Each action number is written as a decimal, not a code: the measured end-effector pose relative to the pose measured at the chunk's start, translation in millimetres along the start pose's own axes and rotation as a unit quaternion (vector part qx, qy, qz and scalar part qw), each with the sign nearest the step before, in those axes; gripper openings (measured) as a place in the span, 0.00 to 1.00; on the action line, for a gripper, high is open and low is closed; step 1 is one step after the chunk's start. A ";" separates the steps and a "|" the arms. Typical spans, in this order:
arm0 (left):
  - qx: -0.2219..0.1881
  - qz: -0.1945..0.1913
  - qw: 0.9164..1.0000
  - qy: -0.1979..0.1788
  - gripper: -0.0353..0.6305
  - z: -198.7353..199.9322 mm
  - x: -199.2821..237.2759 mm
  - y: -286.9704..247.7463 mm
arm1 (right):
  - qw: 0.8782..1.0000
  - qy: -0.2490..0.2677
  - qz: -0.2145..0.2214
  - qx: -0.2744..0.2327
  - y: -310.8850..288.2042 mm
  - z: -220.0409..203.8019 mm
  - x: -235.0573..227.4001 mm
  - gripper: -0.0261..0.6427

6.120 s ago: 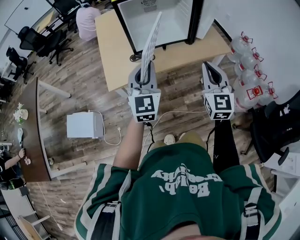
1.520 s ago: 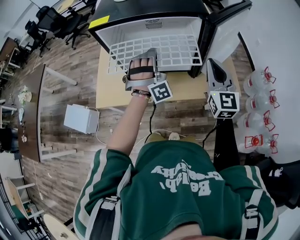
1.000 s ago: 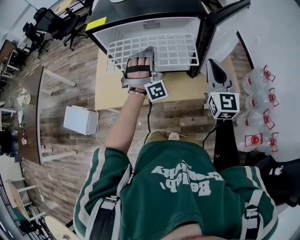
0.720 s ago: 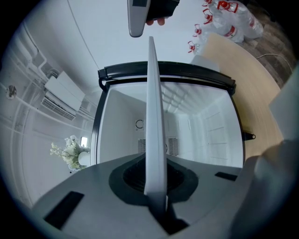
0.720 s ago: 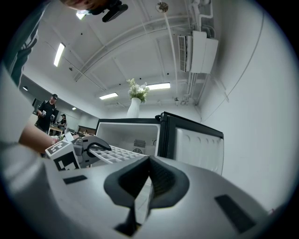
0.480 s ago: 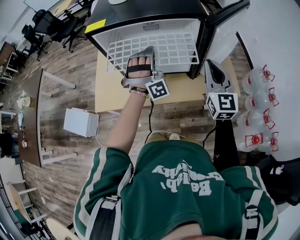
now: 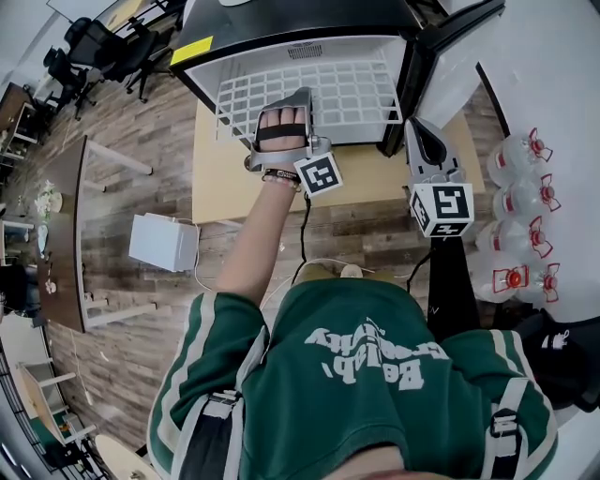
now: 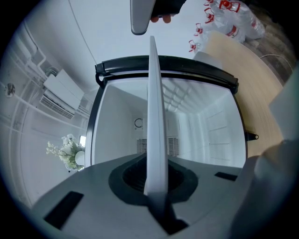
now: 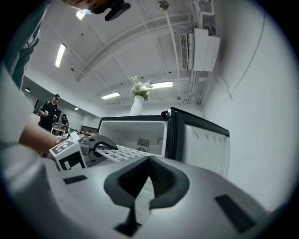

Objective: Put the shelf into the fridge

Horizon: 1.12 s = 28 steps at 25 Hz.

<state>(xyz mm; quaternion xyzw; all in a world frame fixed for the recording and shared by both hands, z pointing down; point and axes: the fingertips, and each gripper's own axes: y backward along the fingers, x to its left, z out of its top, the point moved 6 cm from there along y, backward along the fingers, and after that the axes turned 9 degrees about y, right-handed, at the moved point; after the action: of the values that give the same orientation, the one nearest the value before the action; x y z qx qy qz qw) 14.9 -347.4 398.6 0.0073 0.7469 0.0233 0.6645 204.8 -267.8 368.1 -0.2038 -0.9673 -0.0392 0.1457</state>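
The white wire shelf lies flat across the mouth of the open fridge, its far part inside the white cavity. My left gripper is shut on the shelf's near edge, left of its middle. In the left gripper view the shelf shows edge-on as a white strip clamped in my left gripper, pointing into the fridge interior. My right gripper hovers by the open fridge door, shut and empty. The right gripper view also shows my right gripper, the shelf and the fridge.
The fridge stands on a light wooden table. Several water bottles lie on the floor at the right. A white box sits on the floor at the left, with a cable beside it. A vase of flowers stands on the fridge.
Six seconds ago the shelf stood upright in my left gripper, away from the fridge. Now it lies flat in the fridge mouth. Over the last second it shifted only slightly.
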 end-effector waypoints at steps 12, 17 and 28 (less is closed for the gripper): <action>-0.001 -0.006 1.000 0.000 0.09 -1.1 1.2 -8.0 | 1.000 0.006 0.007 -0.004 -14.3 4.7 5.5 0.04; -0.002 0.008 1.000 0.002 0.09 -1.4 -2.8 -10.1 | 1.000 0.006 0.011 -0.005 -17.7 4.6 8.8 0.05; 0.000 -0.008 1.000 0.002 0.09 -0.7 3.9 -14.2 | 1.000 0.006 0.017 -0.006 -25.5 3.5 16.2 0.04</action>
<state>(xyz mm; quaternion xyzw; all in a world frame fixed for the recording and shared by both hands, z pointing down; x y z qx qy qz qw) 14.0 -361.5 394.2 0.0007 0.7480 0.0179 0.6635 179.4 -284.4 369.2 -0.2210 -0.9625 -0.0436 0.1509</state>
